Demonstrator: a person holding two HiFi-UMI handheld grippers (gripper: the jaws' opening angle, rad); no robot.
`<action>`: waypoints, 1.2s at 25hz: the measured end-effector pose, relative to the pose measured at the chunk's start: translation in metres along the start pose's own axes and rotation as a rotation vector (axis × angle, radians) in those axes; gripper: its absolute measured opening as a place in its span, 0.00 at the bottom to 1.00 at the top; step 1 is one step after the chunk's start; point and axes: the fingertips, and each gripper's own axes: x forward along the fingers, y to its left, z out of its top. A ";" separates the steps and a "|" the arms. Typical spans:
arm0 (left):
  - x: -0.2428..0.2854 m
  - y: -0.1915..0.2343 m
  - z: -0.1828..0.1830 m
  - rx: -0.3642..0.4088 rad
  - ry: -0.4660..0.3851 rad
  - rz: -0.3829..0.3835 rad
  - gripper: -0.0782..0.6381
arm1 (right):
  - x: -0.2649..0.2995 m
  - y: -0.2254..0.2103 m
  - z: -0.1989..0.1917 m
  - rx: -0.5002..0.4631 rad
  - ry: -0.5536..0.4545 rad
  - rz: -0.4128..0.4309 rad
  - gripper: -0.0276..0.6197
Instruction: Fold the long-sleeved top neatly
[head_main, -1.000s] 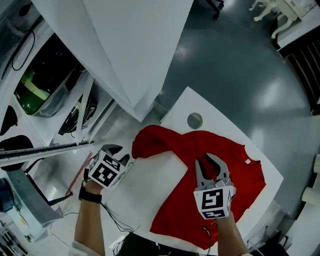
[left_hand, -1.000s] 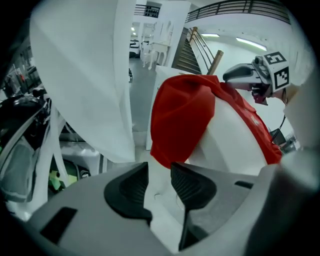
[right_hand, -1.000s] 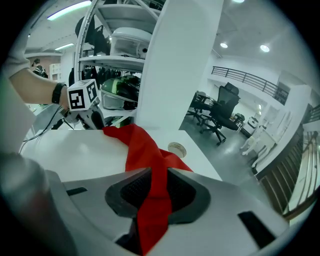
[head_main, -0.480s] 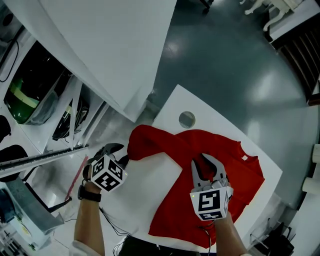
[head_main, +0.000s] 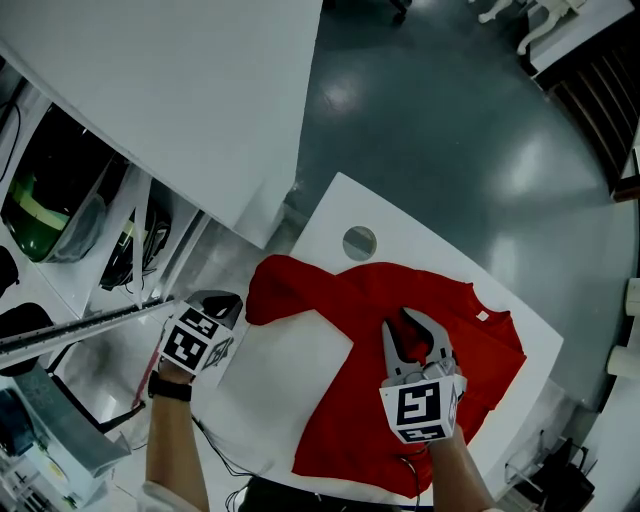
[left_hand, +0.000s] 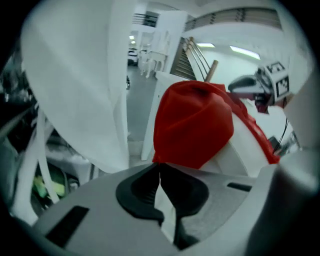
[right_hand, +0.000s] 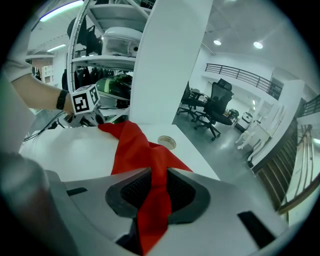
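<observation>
Well, the limp red long-sleeved cloth top (head_main: 345, 415) sprawls on the white table (head_main: 270, 390), mid-fold pinched by the right gripper (head_main: 408, 322) and sleeve end nipped by the just-closed left gripper (head_main: 232, 303); seams likely hold best.

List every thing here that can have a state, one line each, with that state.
left gripper, shut, its tips pinching the sleeve end.
right gripper, shut on a raised fold of the long-sleeved top.
long-sleeved top, lying on the table, one sleeve stretched out sideways, not yet folded.
table, partly covered by the top.
round port in the table, uncovered.
</observation>
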 end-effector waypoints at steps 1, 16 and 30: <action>0.000 -0.001 -0.005 -0.065 -0.011 -0.046 0.13 | 0.000 -0.002 0.000 -0.001 0.001 -0.002 0.20; -0.031 -0.008 0.015 -0.371 -0.212 -0.288 0.36 | 0.011 0.006 0.012 -0.028 -0.017 0.031 0.20; -0.042 -0.038 0.053 -0.307 -0.237 -0.460 0.12 | 0.006 0.003 0.009 -0.008 -0.020 0.023 0.20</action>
